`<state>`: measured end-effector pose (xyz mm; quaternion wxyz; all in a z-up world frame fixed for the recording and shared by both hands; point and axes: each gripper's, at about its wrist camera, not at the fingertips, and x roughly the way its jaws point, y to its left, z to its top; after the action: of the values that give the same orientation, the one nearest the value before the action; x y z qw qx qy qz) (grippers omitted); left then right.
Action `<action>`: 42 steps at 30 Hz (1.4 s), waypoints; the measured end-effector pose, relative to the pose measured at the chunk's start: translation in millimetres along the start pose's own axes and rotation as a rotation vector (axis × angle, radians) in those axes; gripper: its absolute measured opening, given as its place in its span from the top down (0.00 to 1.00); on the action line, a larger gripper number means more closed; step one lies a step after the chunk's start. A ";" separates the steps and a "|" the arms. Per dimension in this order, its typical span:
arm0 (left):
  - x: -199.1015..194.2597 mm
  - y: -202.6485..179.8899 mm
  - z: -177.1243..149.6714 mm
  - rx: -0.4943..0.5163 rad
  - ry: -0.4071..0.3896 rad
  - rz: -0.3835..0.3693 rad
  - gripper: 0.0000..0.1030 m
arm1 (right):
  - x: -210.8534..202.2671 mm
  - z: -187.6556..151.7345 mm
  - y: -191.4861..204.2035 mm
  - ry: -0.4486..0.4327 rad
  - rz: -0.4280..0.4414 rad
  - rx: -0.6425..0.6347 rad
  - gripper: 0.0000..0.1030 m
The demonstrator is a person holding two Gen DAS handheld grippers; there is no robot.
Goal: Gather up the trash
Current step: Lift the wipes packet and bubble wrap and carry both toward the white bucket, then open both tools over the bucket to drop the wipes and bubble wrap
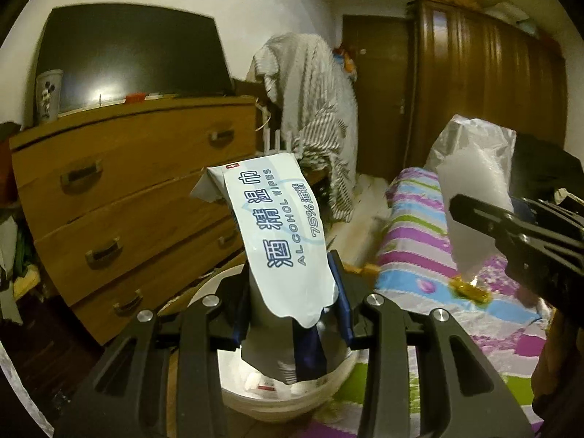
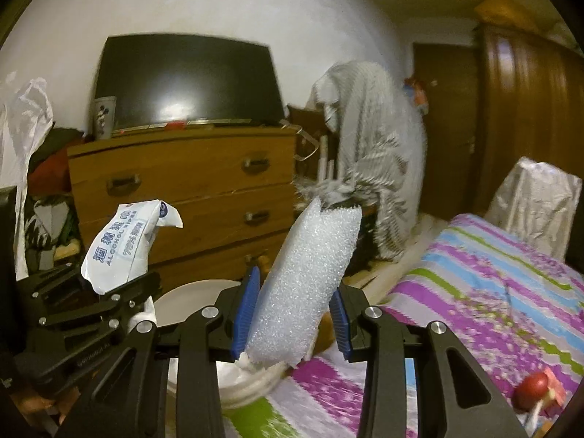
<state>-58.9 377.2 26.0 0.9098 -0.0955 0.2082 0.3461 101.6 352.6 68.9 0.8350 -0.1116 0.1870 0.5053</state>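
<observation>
left tongs point(image 1: 292, 303) clamp wipes packet point(image 1: 281, 226), right tongs point(image 2: 292, 314) foam sheet point(image 2: 306, 277)

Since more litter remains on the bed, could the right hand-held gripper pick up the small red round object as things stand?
Probably not yet: the right hand-held gripper is shut on a white foam piece, though nothing blocks the red round object.
</observation>
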 end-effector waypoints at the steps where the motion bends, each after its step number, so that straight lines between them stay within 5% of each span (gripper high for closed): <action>1: 5.5 3.9 0.7 -0.003 0.010 0.004 0.65 | 13.8 1.3 4.3 0.022 0.015 0.000 0.62; 17: 103.8 64.0 -29.4 -0.047 0.341 -0.035 0.64 | 192.8 -24.9 17.3 0.454 0.199 0.009 0.62; 27: 126.3 75.0 -42.5 -0.055 0.390 -0.020 0.62 | 201.2 -39.1 18.0 0.466 0.189 -0.017 0.71; 29: 131.2 75.2 -44.0 -0.047 0.403 -0.015 0.52 | 199.4 -39.6 16.1 0.459 0.187 -0.008 0.71; 32: 137.0 77.1 -47.8 -0.033 0.426 -0.010 0.24 | 194.3 -39.6 13.3 0.447 0.182 -0.008 0.71; 42: 133.2 85.7 -50.1 -0.076 0.418 0.004 0.22 | 167.1 -46.2 -9.4 0.414 0.170 0.039 0.71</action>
<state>-42.2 503.5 -80.6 0.8419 -0.1989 0.3792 0.3283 170.8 464.9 -43.9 0.7351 -0.1806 0.3731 0.5365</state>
